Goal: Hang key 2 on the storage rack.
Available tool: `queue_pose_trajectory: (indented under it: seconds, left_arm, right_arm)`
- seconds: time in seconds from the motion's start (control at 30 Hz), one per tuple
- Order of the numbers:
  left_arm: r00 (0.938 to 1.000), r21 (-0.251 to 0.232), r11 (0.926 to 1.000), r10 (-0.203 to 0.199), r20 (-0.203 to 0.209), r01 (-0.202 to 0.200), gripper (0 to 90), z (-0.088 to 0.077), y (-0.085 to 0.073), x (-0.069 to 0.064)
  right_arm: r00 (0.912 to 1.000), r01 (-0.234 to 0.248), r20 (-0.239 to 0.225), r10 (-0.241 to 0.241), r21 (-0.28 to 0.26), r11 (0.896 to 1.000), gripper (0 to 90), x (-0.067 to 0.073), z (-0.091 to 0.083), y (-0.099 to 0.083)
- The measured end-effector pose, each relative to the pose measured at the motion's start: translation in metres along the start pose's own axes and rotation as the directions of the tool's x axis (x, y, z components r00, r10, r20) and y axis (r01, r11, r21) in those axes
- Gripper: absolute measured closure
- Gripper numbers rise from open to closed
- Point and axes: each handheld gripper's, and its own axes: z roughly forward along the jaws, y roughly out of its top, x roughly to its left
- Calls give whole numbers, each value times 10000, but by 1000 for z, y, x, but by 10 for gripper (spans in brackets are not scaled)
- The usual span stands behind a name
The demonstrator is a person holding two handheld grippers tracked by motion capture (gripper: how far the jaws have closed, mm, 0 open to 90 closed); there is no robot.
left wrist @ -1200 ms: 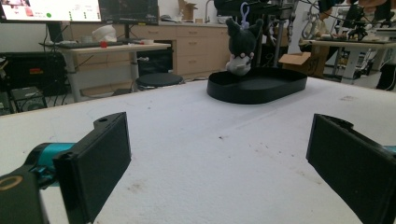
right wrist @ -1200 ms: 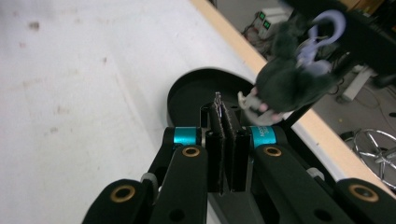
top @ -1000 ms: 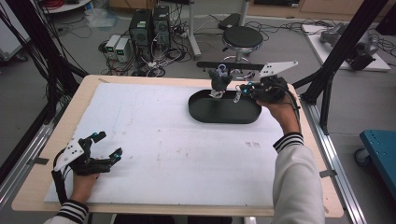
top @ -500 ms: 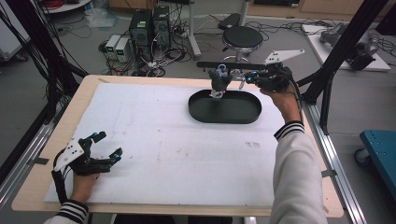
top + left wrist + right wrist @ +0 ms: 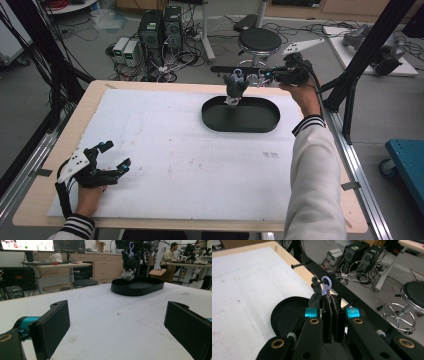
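A dark grey plush keychain [image 5: 234, 89] hangs over the far rim of a black oval tray [image 5: 212, 121]. My right gripper [image 5: 261, 77] is shut on the strap just below its purple ring [image 5: 326, 280], with the plush [image 5: 314, 298] dangling beside the jaws. The ring sits at the tip of a peg on a black rail [image 5: 335, 291]; I cannot tell whether it is on the peg. My left gripper [image 5: 115, 155] rests open on the white mat at the front left. Its own view looks past my left gripper [image 5: 117, 327] to the plush [image 5: 129, 263] and the tray [image 5: 137, 288].
A white mat [image 5: 165, 150] covers the wooden table. The black rail with another peg [image 5: 300, 264] runs along the far edge. Beyond it a stool [image 5: 257, 40] and computer boxes [image 5: 160, 27] stand on the floor. Black frame posts [image 5: 365, 55] rise at the right.
My right hand has drifted up and toward the far rail. The plush stays at about the same spot over the tray's far rim. The left hand has not moved.
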Motion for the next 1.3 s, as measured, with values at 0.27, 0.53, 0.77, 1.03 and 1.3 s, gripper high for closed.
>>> queue_pose_trajectory:
  seconds: [0.27, 0.53, 0.77, 1.03, 1.3]
  left_arm:
    - [10000, -10, 10000, -11, 18, 11, 68, 0, 0, 0]
    - [10000, -3, 10000, -4, 23, 4, 68, 0, 0, 0]
    - [10000, -12, 10000, -4, 1, 4, 68, 0, 0, 0]
    - [10000, -7, 10000, -2, -4, 2, 68, 0, 0, 0]
    - [10000, -7, 10000, -7, -6, 7, 68, 0, 0, 0]
  right_arm:
    - [10000, -32, 8, 32, 287, 9996, 887, -2, 10, -3]
    - [9999, -125, -52, 128, 601, 9981, 887, -5, 20, -6]
    - [10000, -32, -90, 40, 799, 9968, 887, -7, 28, -8]
    - [10000, -33, 27, 30, 964, 9953, 887, -11, 33, -11]
    - [9998, -50, 217, 26, 1086, 9941, 886, -13, 36, -13]
